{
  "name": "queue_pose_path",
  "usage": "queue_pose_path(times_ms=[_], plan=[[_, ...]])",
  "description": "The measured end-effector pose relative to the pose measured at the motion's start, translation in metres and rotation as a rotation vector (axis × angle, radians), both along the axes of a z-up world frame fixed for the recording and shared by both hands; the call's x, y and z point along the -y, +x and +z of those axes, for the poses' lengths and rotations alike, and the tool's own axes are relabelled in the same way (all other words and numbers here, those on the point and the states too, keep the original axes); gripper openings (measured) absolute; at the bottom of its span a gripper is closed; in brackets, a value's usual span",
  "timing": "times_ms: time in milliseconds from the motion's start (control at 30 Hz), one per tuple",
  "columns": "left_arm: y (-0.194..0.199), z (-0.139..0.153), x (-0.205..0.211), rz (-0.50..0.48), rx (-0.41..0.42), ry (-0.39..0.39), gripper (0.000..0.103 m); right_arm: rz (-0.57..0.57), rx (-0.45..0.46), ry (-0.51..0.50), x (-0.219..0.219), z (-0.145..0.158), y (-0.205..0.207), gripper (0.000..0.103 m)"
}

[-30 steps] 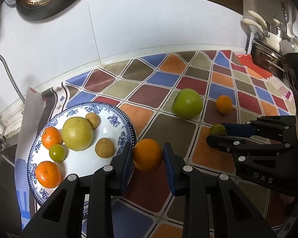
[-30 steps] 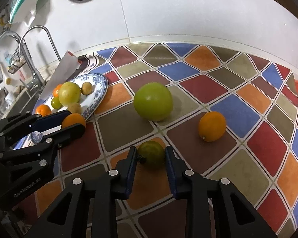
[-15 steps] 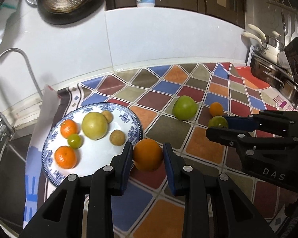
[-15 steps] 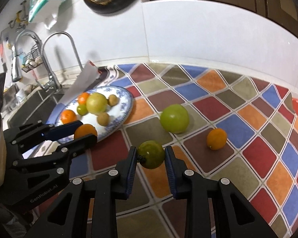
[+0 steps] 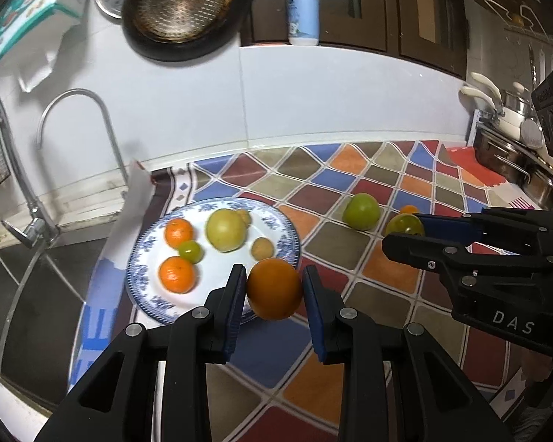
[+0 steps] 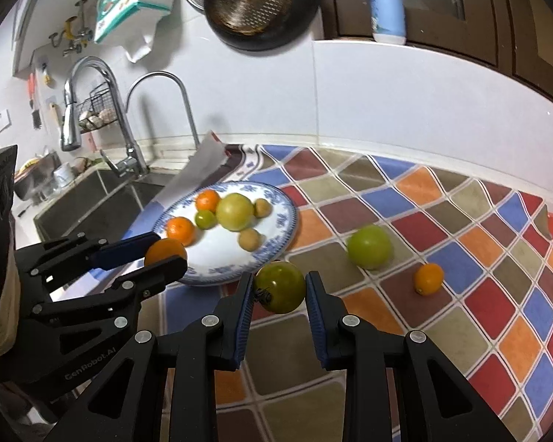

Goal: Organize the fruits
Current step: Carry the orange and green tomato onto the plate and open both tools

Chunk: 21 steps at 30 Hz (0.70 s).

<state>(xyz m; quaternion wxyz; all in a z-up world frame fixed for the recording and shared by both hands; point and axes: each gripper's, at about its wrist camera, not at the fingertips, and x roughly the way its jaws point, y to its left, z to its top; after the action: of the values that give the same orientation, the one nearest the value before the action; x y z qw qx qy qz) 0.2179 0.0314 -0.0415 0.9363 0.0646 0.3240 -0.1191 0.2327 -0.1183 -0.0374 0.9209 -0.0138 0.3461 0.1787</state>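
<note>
- A blue and white plate [image 5: 143, 258] sat by the sink [image 6: 92, 199], with six small fruits on it.
- The left gripper [image 5: 274, 289] was clenched on an orange [image 5: 274, 287], held up over the plate's near edge.
- The right gripper [image 6: 279, 289] was clenched on a green tomato [image 6: 281, 286], lifted above the checked mat [image 6: 461, 258].
- A green apple [image 6: 369, 246] lay on the mat.
- A little orange [image 6: 428, 278] lay just right of the apple, not touching it.

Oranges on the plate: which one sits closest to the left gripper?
The front orange, nearest the plate's near rim and the left gripper; the other orange lies farther back, beyond the small green fruit.
</note>
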Motion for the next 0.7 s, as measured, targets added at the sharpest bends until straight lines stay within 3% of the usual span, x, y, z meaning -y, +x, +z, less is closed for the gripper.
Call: queue_pose_path(times_ms=[300,700], plan=[[-0.004,0.001,-0.037,0.027,0.005,0.009,0.031,0.039,0.011,0.006,-0.037,0.004,-0.001,0.029],[0.020,-0.017,-0.063,0.012,-0.040,0.010,0.031,0.063,-0.020,0.001,-0.078,-0.010,0.024,0.029]])
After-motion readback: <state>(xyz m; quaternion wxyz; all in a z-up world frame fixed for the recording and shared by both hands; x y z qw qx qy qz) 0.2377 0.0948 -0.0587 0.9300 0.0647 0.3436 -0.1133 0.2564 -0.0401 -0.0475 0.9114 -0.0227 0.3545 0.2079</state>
